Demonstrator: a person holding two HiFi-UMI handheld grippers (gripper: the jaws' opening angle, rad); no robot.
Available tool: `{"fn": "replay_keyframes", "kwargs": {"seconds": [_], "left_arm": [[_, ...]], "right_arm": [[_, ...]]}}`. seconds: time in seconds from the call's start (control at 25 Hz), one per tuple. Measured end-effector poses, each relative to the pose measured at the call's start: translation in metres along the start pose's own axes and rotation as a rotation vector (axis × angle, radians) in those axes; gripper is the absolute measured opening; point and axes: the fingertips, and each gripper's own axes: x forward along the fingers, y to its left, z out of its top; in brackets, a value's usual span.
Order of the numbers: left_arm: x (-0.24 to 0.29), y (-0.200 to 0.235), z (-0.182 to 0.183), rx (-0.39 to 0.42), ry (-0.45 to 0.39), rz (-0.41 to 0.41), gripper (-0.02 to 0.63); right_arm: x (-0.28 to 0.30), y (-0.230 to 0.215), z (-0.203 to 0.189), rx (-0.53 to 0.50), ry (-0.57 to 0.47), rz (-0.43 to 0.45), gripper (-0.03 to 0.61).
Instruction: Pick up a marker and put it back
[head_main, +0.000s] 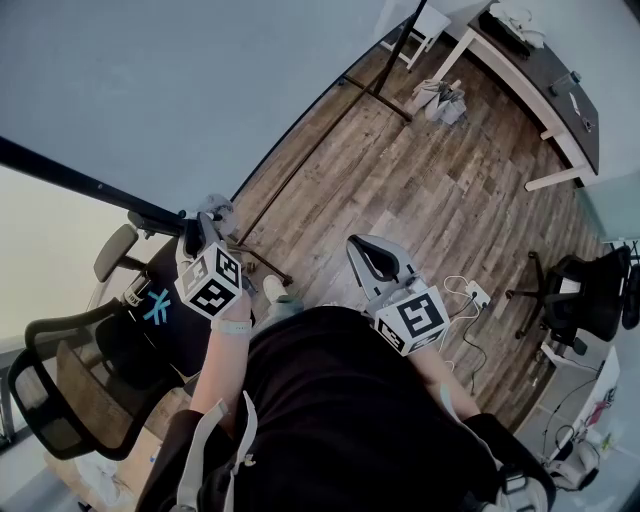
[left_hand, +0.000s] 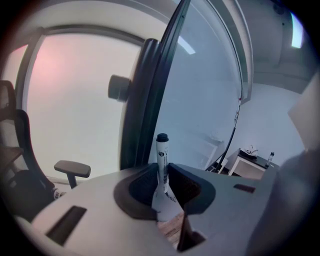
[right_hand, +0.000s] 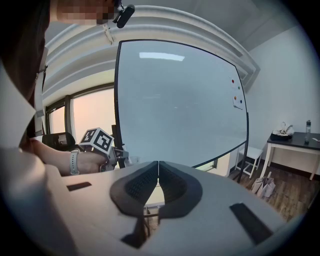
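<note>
A white marker (left_hand: 162, 160) with a black cap stands upright between the dark pads of my left gripper (left_hand: 162, 172), and both pads lie against its barrel. In the head view the left gripper (head_main: 207, 228) is held at the lower edge of the whiteboard (head_main: 200, 80), where the marker itself is too small to make out. My right gripper (head_main: 368, 256) hangs over the wooden floor in front of the person's body, away from the board. Its pads (right_hand: 145, 182) meet with nothing between them.
A black mesh office chair (head_main: 80, 380) stands close on the left, under the left arm. The whiteboard's stand legs (head_main: 300, 160) run across the floor. A dark desk (head_main: 545, 75) stands far right, another chair (head_main: 575, 300) on the right, and a power strip with cables (head_main: 470, 295) lies on the floor.
</note>
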Motion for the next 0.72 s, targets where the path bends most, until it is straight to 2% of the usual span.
{"fn": "replay_keyframes", "kwargs": {"seconds": [0.24,0.72], "left_arm": [[-0.005,-0.011,0.013,0.045,-0.026,-0.04,0.071],[-0.036,-0.078,0.071,0.352,-0.191,-0.201,0.071]], "right_arm": [[0.0,0.004,0.002,-0.001,-0.007,0.007,0.017],[-0.01,-0.011,0.017,0.007,-0.058,-0.03,0.017]]}}
